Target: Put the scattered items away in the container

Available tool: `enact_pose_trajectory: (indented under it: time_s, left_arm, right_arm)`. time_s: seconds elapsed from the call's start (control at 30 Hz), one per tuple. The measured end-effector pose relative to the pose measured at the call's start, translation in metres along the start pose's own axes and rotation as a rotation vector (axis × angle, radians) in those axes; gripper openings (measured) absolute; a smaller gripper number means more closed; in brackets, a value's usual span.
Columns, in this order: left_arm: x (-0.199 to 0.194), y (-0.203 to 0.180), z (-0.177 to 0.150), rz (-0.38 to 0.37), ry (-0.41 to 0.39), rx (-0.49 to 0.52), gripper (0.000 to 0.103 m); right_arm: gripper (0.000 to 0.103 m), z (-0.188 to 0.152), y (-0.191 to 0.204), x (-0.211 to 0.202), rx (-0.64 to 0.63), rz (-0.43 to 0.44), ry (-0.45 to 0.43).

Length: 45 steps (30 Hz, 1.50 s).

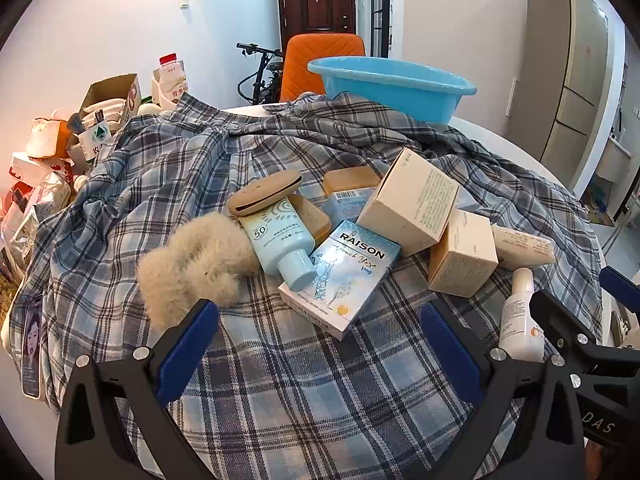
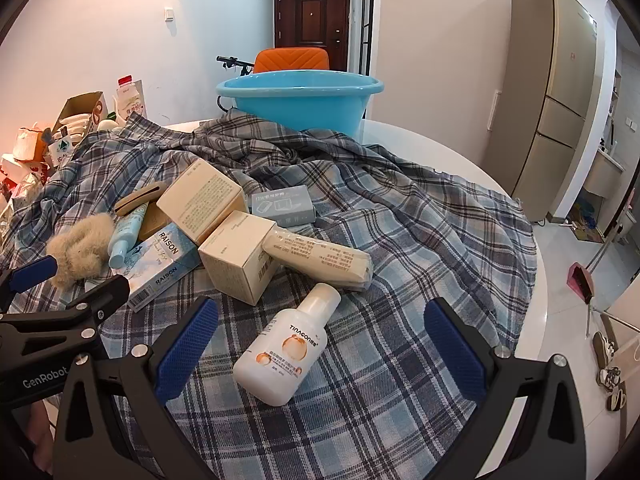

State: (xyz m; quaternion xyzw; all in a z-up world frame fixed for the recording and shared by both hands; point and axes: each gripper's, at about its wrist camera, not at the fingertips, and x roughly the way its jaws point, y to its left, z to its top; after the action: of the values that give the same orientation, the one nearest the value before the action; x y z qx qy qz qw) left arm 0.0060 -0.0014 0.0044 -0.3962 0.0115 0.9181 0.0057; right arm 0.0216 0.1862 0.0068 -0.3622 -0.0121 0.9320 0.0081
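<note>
A blue plastic basin [image 1: 394,86] [image 2: 300,98] stands at the table's far side on a plaid shirt [image 1: 280,380] [image 2: 400,240]. Scattered on the shirt are a RAISON box [image 1: 344,276] [image 2: 160,260], a pale blue sunscreen tube [image 1: 280,240], a fluffy beige scrunchie [image 1: 196,264] [image 2: 78,248], cream boxes [image 1: 412,202] [image 2: 240,256], a cream tube [image 2: 320,260] and a white TINACONE bottle [image 2: 290,344] [image 1: 520,316]. My left gripper [image 1: 320,344] is open and empty before the RAISON box. My right gripper [image 2: 320,344] is open, its fingers on either side of the white bottle.
Cartons, a red-capped bottle [image 1: 172,78] and snack bags crowd the table's left side. An orange chair [image 1: 320,62] and a bike stand behind the table. A fridge [image 2: 556,92] stands at right. The table's right edge [image 2: 532,300] drops to the floor.
</note>
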Motion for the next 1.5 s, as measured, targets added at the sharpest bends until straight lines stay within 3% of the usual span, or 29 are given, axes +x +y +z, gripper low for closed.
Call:
enact_pose_trajectory:
  time_s: [1.5]
  left_arm:
    - [0.0016, -0.0003, -0.0023, 0.0, 0.007, 0.001, 0.103]
  right_arm:
    - [0.103, -0.0024, 0.0, 0.0007, 0.011, 0.013, 0.01]
